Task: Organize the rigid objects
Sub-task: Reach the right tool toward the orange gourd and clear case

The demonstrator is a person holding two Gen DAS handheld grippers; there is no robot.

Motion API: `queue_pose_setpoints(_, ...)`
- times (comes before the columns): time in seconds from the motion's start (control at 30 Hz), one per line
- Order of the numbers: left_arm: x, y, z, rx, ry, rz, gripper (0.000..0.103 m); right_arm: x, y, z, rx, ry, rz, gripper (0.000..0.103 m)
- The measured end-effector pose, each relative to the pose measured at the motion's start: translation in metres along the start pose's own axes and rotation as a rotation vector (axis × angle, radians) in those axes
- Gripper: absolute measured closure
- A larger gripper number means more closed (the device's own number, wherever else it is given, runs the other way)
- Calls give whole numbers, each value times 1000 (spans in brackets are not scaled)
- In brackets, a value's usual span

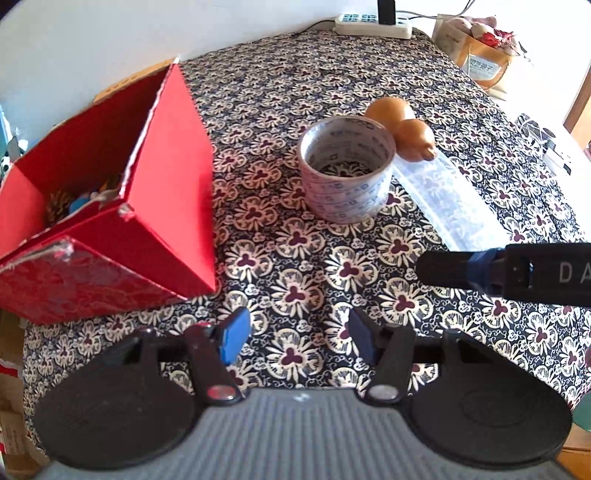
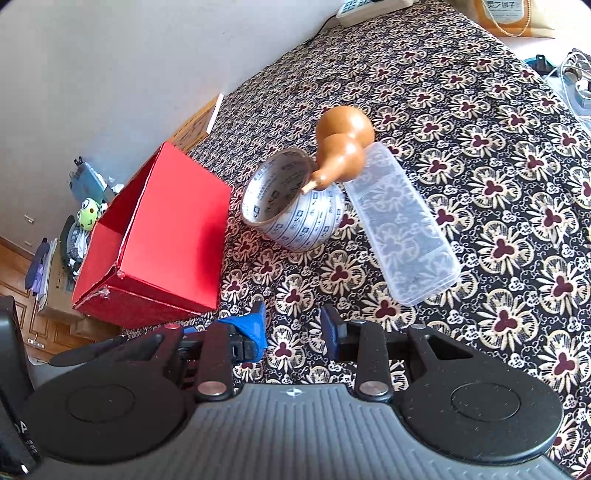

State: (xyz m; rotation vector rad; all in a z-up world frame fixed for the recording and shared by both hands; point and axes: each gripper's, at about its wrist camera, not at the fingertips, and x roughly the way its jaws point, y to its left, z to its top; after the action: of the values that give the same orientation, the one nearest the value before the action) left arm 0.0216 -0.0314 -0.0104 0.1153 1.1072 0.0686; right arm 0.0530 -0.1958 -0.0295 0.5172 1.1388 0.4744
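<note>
Both grippers hover low over the floral tablecloth (image 1: 295, 236), nothing pinched. Left gripper (image 1: 295, 338) at bottom centre of its view, blue pads spread wide. Right gripper (image 2: 293, 328) likewise at bottom centre, jaws apart.

Left of frame: red box (image 1: 122, 206), open top, small items inside, too blurred to name. Centre: tape roll (image 1: 347, 170) standing on end. Just behind it, a brown gourd (image 1: 400, 127); in the right wrist view its stem tip overlaps the roll's rim. Right of the roll: clear plastic lid (image 2: 400, 229) lying flat, touching the roll. Top of frame: power strip (image 1: 373, 23); upper right: gift bag (image 1: 484, 59).
</note>
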Motion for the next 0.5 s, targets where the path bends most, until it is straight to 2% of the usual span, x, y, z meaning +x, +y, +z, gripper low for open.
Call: queue_pose_setpoints(0.5,20,-20,9,39,32,-44,43,-5,-22,9,18,-9,-43,88)
